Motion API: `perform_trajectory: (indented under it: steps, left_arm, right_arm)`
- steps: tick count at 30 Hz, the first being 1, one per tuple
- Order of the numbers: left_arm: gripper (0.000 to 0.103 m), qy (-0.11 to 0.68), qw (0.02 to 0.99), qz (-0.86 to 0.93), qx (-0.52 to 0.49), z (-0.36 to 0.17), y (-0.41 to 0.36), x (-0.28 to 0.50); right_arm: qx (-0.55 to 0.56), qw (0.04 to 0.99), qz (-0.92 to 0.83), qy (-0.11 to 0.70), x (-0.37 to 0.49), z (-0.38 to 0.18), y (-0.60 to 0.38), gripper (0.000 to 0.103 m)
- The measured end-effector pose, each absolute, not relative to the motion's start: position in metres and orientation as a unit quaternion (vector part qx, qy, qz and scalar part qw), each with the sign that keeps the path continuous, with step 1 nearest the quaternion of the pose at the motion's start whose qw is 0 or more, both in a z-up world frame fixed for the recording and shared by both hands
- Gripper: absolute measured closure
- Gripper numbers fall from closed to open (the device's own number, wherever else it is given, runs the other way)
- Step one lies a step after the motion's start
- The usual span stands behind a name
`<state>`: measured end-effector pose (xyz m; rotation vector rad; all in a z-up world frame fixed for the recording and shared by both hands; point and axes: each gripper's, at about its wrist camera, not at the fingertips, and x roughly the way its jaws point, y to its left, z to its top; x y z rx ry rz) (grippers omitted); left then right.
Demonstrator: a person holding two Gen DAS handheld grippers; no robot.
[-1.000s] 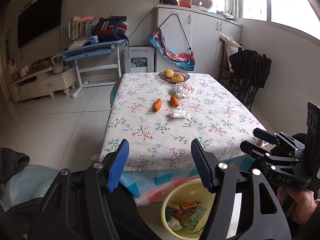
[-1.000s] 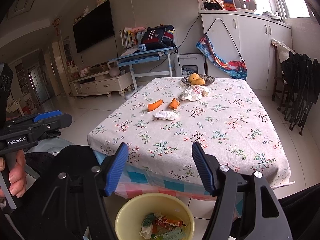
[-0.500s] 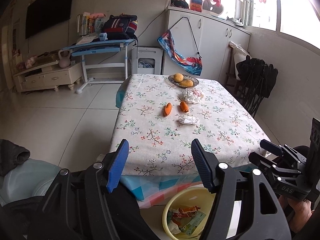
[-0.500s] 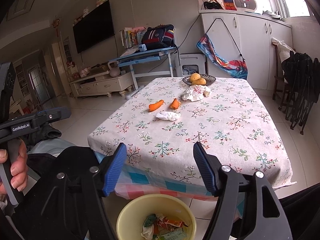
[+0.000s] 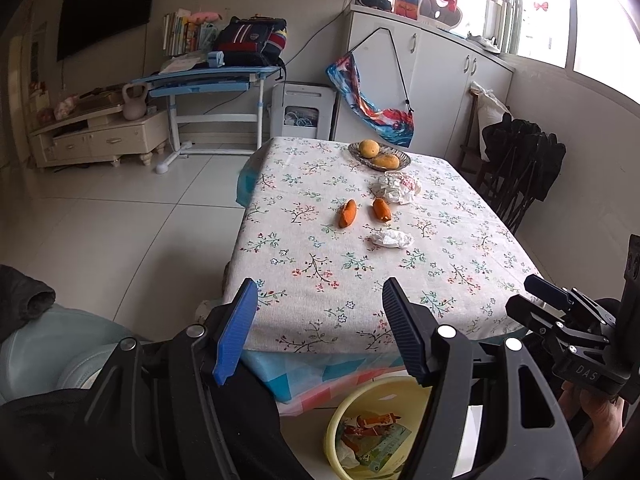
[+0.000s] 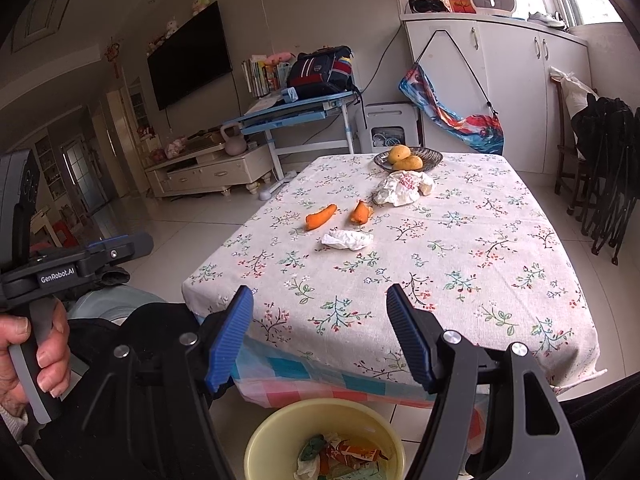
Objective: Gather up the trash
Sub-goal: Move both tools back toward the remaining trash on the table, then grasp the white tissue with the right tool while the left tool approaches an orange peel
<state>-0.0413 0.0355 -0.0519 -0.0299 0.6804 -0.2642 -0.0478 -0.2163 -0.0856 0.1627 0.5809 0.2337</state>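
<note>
Both grippers at the near edge of the desk, jaws apart and empty

Left wrist view: left gripper (image 5: 316, 326) jaws stand apart, nothing between them; floral-cloth desk (image 5: 312, 304) ahead carries a crumpled tissue (image 5: 391, 237), two orange peel pieces (image 5: 347, 213), a larger crumpled wrapper (image 5: 397, 187) and a fruit dish (image 5: 379, 156); yellow bin (image 5: 336, 424) with trash sits on the floor below the near edge; right gripper (image 5: 560, 316) visible at the right. Right wrist view: right gripper (image 6: 320, 334) jaws apart, empty; tissue (image 6: 347, 239) lies near mid-desk, just in front of the peel pieces (image 6: 321, 216); bin (image 6: 280, 424) directly below; a hand (image 6: 28, 360) grips the left gripper's handle at the left edge
</note>
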Motion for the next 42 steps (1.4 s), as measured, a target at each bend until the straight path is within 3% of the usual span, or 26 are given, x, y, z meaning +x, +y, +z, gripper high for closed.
perform_trajectory:
  steps: [14,26,42]
  left_arm:
    - [0.041,0.364,0.924,-0.105,-0.043,-0.087,0.038,0.006]
    - [0.041,0.361,0.927,-0.098,-0.014,-0.089,0.028,0.034]
    - [0.040,0.368,0.926,-0.068,-0.052,-0.099,0.060,0.060]
  right_arm:
    - [0.089,0.942,0.116,0.302,-0.018,-0.090,-0.221,0.036]
    - [0.083,0.934,0.136,0.319,0.033,-0.100,-0.211,0.036]
    - [0.079,0.925,0.136,0.347,0.079,-0.118,-0.205,0.036]
